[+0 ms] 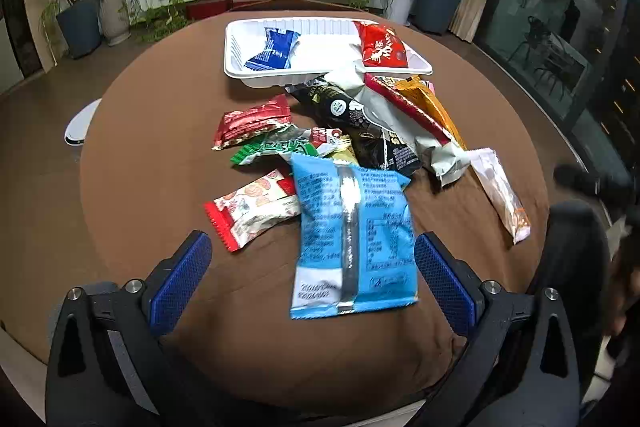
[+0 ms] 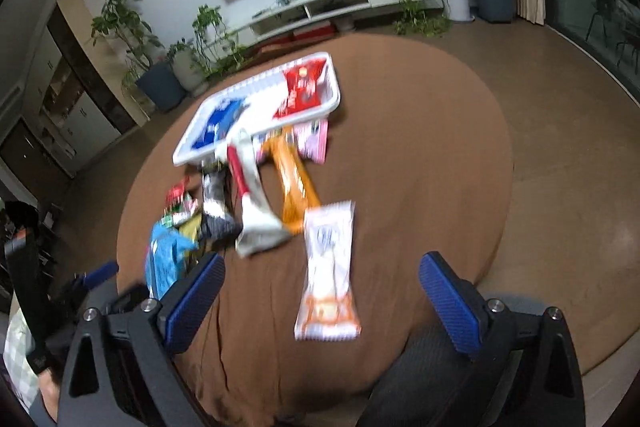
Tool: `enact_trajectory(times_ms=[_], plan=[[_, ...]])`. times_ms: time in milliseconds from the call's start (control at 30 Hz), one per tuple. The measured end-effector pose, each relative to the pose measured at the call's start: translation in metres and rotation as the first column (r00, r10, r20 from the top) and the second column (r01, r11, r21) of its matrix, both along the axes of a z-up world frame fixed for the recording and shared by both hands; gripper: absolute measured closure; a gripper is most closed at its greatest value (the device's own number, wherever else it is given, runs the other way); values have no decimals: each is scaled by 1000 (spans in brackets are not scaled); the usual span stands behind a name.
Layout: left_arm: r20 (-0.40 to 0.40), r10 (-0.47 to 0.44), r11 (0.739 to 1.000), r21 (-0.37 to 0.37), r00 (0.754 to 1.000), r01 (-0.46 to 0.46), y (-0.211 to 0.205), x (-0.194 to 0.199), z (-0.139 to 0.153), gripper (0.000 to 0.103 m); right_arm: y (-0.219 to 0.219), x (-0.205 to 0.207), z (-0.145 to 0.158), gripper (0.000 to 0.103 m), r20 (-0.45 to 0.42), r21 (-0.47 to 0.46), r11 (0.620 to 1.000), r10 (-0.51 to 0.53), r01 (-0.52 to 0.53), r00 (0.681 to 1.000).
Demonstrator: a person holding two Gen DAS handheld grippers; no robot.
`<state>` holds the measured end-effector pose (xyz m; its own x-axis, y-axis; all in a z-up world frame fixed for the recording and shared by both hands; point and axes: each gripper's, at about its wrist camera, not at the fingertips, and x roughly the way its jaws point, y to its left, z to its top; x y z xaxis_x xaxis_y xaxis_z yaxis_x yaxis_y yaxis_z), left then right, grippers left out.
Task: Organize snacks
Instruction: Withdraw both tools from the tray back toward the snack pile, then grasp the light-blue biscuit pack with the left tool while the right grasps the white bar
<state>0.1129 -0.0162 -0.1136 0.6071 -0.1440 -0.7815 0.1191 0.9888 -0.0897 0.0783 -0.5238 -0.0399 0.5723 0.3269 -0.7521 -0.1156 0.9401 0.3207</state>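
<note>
The round table, draped in soft brown cloth, carries a ribbed white plastic tray at its far edge, already holding 2 packets. The light-blue packet, a crinkly foil pillow with a silver back seam, lies nearest the table's near edge. The left gripper stands released, straddling it; pinching across the seam should stop slipping. The right gripper, likewise spread and empty, frames a slim white-and-orange packet.

The tabletop wore matt brown cloth. The white tray was smooth ribbed plastic. The light blue packet was glossy film, and the fingers had rough blue pads.
</note>
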Motion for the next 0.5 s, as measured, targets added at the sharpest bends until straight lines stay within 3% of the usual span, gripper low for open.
enact_trajectory(times_ms=[133, 300, 500], plan=[[-47, -31, 1000, 3, 998, 31, -14, 15, -4, 0, 13, -6, -11, 3, -25, -1, 1000, 11, -11, 1000], [-112, -51, 996, 63, 992, 58, -28, 31, -18, 0, 24, -6, -16, 3, -37, -26, 999, 32, -33, 999], [-89, -35, 999, -3, 995, 35, -12, 38, -16, 1, 22, -7, -20, 3, -47, -27, 999, 28, -30, 998]])
